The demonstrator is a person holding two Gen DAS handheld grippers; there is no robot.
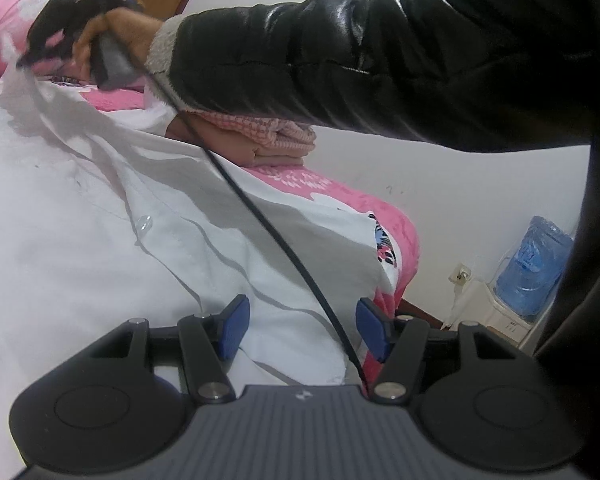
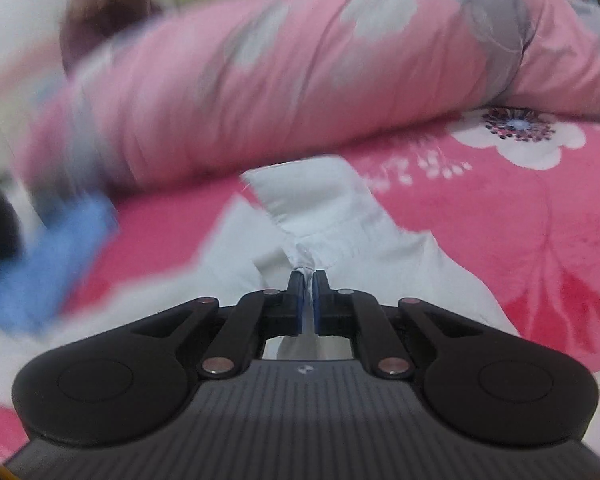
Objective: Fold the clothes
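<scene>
Right gripper [image 2: 307,276] clamping shirt collar [image 2: 320,204]

One white shirt [image 1: 100,208], one folded pink garment [image 1: 268,138], two hand-held grippers, one water jug [image 1: 534,268]

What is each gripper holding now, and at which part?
The right gripper is shut on the white button-up cotton shirt, pinching a fold beside its collar. The left gripper is open, holding nothing.
</scene>
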